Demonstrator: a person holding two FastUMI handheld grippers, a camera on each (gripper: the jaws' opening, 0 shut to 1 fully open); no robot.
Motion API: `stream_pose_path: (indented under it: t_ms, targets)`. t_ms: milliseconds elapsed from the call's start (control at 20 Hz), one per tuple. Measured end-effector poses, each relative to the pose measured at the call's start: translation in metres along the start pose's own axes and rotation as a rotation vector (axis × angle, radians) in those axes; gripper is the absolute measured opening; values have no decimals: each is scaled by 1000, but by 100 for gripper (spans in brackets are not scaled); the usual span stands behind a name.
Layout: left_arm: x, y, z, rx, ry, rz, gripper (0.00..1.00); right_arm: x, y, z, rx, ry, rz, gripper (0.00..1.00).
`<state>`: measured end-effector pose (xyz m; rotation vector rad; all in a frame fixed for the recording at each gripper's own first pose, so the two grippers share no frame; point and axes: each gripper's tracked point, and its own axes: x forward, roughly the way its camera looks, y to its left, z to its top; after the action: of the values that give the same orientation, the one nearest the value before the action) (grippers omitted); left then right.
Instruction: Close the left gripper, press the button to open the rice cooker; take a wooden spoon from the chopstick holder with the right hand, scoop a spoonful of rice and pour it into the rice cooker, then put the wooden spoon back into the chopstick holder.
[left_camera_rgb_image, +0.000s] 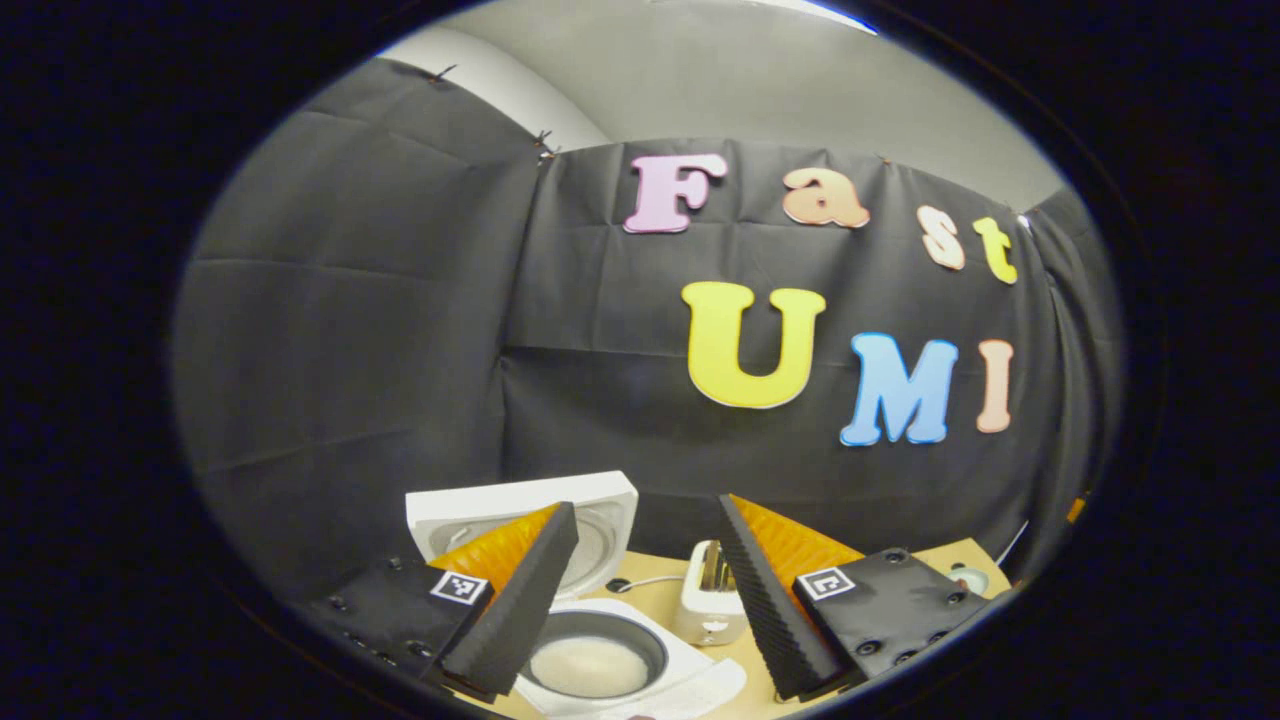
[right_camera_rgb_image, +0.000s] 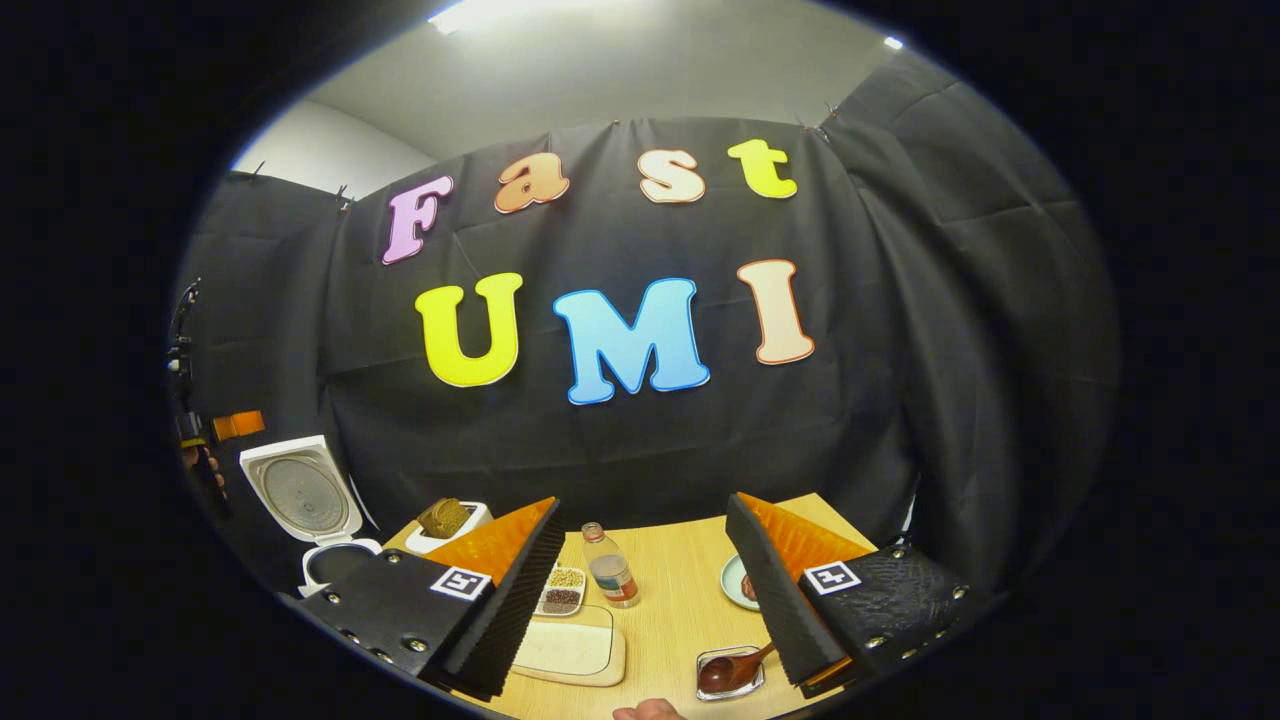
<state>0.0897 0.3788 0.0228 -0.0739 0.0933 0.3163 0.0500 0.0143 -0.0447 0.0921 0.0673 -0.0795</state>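
Note:
The white rice cooker (left_camera_rgb_image: 640, 625) stands open, its lid (left_camera_rgb_image: 615, 495) tipped up at the back. Its inner pot holds white rice (left_camera_rgb_image: 588, 665). My left gripper (left_camera_rgb_image: 647, 512) hovers above the pot, open, with nothing between its fingers. In the right gripper view the open cooker (right_camera_rgb_image: 300, 490) sits at the far left, with the left gripper (right_camera_rgb_image: 215, 425) and a hand above it. A dark wooden spoon (right_camera_rgb_image: 735, 668) lies in a small clear holder (right_camera_rgb_image: 705, 690) near the front, just left of my right finger. My right gripper (right_camera_rgb_image: 643, 505) is open and holds nothing.
A white toaster (left_camera_rgb_image: 710, 600) stands right of the cooker, seen with bread in it (right_camera_rgb_image: 445, 520). On the wooden table (right_camera_rgb_image: 680, 610) are a small bottle (right_camera_rgb_image: 610, 565), a divided dish of beans (right_camera_rgb_image: 560, 590), a flat tray of white grains (right_camera_rgb_image: 570, 645) and a small plate (right_camera_rgb_image: 738, 582).

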Motion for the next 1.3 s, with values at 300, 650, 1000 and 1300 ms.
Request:
stream_pose_path:
  t_ms: [300, 650, 1000, 1300]
  targets:
    - [84, 63, 5, -11, 41, 169, 95, 8, 6, -8, -6, 25, -37, 98]
    - [154, 104, -14, -21, 110, 316, 97, 18, 1, -9, -7, 33, -62, 98]
    - [173, 129, -57, 7, 213, 457, 97, 27, -14, -10, 6, 40, -52, 98]
    - [138, 103, -65, -12, 207, 458, 97, 32, -23, -2, 34, 42, -10, 98]
